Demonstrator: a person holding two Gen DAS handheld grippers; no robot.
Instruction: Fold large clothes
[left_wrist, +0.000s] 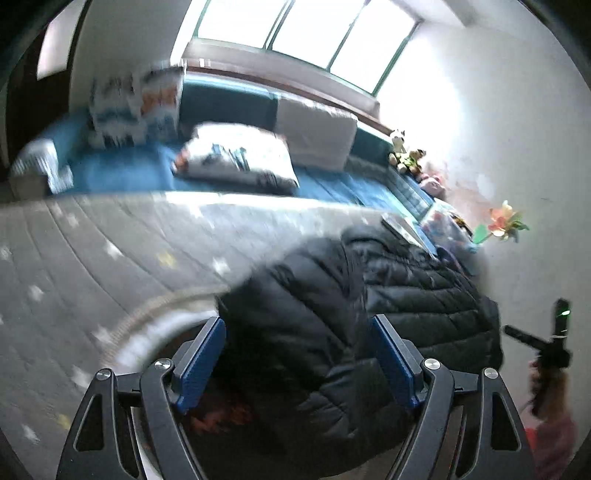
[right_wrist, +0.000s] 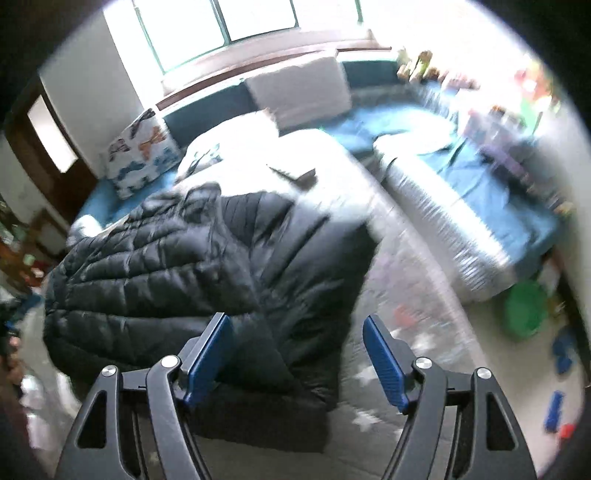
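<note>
A black quilted puffer jacket (left_wrist: 388, 295) lies spread on a grey star-patterned mat (left_wrist: 92, 266). My left gripper (left_wrist: 297, 319) hovers over the jacket's near left part. Its blue pads (left_wrist: 201, 363) stand wide apart and press on nothing. In the right wrist view the jacket (right_wrist: 166, 258) fills the left and centre. My right gripper (right_wrist: 295, 316) is open above its near right edge, one pad over the fabric and the other over the mat (right_wrist: 399, 295). Both views are blurred.
Behind the mat, a blue-sheeted bed (left_wrist: 122, 170) holds a printed pillow (left_wrist: 236, 158), a patterned cushion (left_wrist: 136, 107) and a white cushion (left_wrist: 314, 133). Soft toys (left_wrist: 406, 155) and a paper pinwheel (left_wrist: 506, 221) sit by the wall. A green basin (right_wrist: 524, 306) and blue toys (right_wrist: 561, 354) lie on the floor. A hand with a black device (left_wrist: 546, 347) is at the right.
</note>
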